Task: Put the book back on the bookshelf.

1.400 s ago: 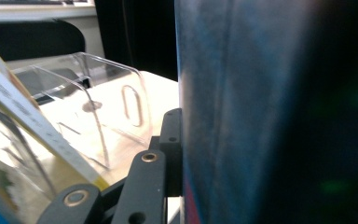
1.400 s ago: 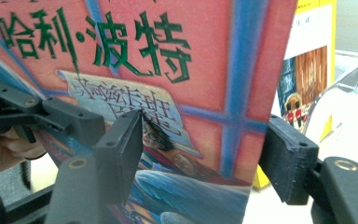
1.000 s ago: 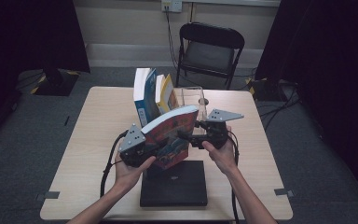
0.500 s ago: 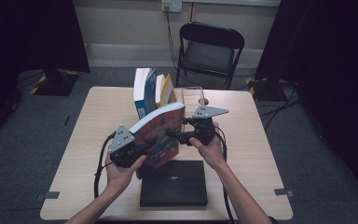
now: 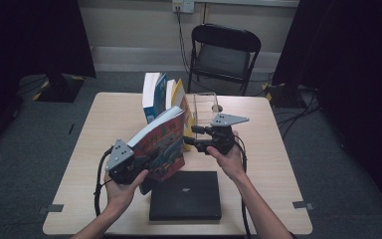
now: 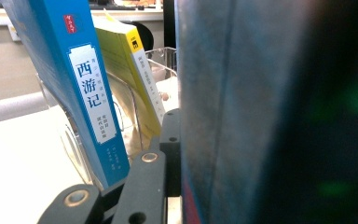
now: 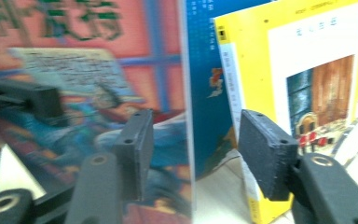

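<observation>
- The left tongs [image 5: 129, 167] are clenching the near lower corner of a colourful picture-cover book [image 5: 160, 144], holding it tilted above the tabletop [image 5: 104, 119].
- The right tongs [image 5: 191, 137] are standing released, their jaws having just been closing in, with the book's far edge [image 7: 186, 116] between the pads [image 7: 135, 144] but no pressing visible.
- A black flat case [image 5: 185, 195] is lying just below the book, at the near edge.
- Farther off, a blue book [image 5: 151, 97] and a yellow book [image 5: 179, 97] are leaning in a clear rack [image 5: 202, 107].
- A black folding chair [image 5: 224, 52] is standing beyond the tabletop.
</observation>
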Demonstrator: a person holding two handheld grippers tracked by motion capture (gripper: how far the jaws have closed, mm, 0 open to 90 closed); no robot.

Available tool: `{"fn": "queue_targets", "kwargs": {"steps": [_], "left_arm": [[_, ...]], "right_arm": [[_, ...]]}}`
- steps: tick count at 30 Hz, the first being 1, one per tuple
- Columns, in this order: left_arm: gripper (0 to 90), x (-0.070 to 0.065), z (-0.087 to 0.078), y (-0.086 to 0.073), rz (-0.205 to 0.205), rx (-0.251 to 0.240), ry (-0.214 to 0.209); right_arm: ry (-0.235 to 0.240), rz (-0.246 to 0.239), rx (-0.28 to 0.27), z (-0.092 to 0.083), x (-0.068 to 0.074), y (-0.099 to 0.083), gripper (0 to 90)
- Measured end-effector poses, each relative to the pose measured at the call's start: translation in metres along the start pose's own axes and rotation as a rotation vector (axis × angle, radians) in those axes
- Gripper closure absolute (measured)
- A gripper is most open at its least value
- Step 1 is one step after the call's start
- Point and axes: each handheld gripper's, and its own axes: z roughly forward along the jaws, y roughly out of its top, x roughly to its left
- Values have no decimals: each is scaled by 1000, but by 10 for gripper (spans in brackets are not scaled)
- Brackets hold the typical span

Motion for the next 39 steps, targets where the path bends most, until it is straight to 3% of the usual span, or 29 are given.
{"fn": "queue_targets", "kwargs": {"steps": [5,10,16,19,22,27,39], "left_arm": [[745,4,-6,-1,-17,5,4],[745,7,-7,-2,-30,1,22],[745,6,-11,-4,-18,-6,16],[745,6,-12,-5,-30,-11,22],[745,6,-12,-5,-28,-11,24],[745,4,-13,-5,-13,-10,25],[745,3,-13,-6,-11,-13,30]], "right_arm": [[-37,1,5,4,-6,2,529],[-73,24,27,23,-18,5,420],[-113,36,61,47,-32,8,398],[-125,26,71,57,-33,10,399],[-108,31,63,66,-34,10,407],[-129,21,81,78,-34,11,412],[-155,19,88,91,-36,10,417]]}}
